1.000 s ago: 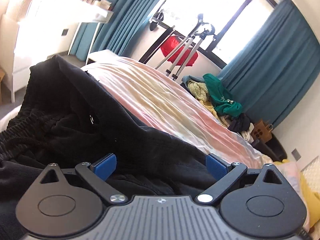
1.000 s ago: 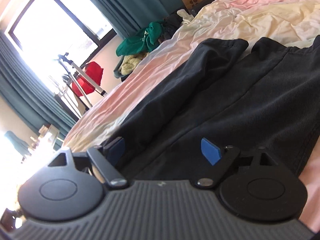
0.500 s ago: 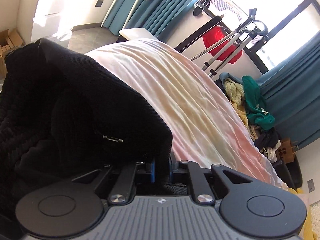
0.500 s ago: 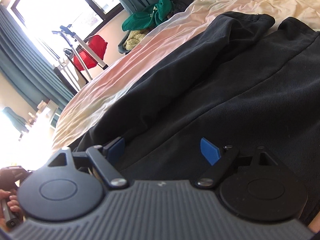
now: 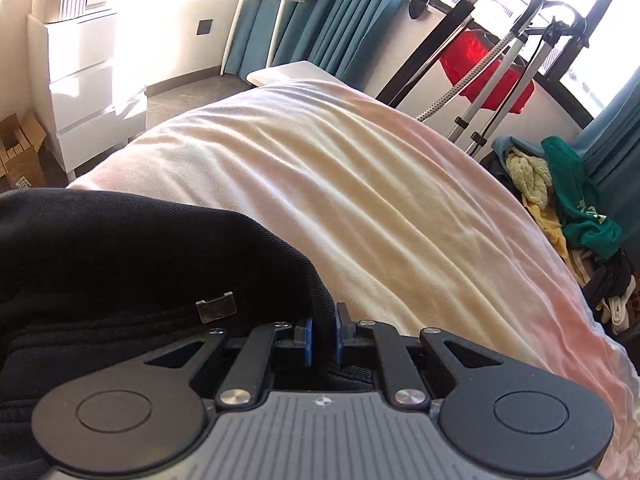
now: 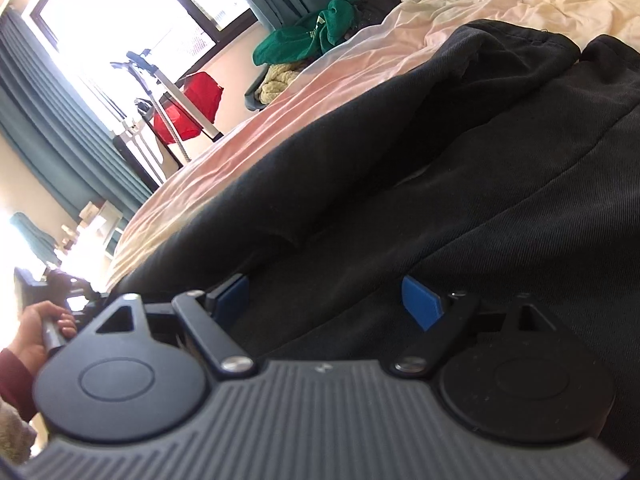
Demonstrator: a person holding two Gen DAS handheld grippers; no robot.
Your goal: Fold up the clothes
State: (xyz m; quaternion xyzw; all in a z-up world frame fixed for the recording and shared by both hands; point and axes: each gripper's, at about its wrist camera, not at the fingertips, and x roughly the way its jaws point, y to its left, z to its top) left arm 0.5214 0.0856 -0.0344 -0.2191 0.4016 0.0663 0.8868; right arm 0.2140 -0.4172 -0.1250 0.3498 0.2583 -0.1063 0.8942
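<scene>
The black trousers (image 6: 460,184) lie spread on the bed (image 5: 360,184). The left gripper (image 5: 322,338) has its jaws clamped on their edge — a thin bite that could slip; the right gripper (image 6: 328,300) has its jaws apart over them.

Left gripper (image 5: 322,330): your jaws are pinched nearly together at 12 o'clock, clamping a fold of dark cloth.
Right gripper (image 6: 326,300): your jaws are spread wide, gripping nothing.
Left hand (image 6: 38,334): at 9 o'clock, wrapped around a handle.

Blown-out window (image 6: 132,20) glare, fisheye-warped edges
</scene>
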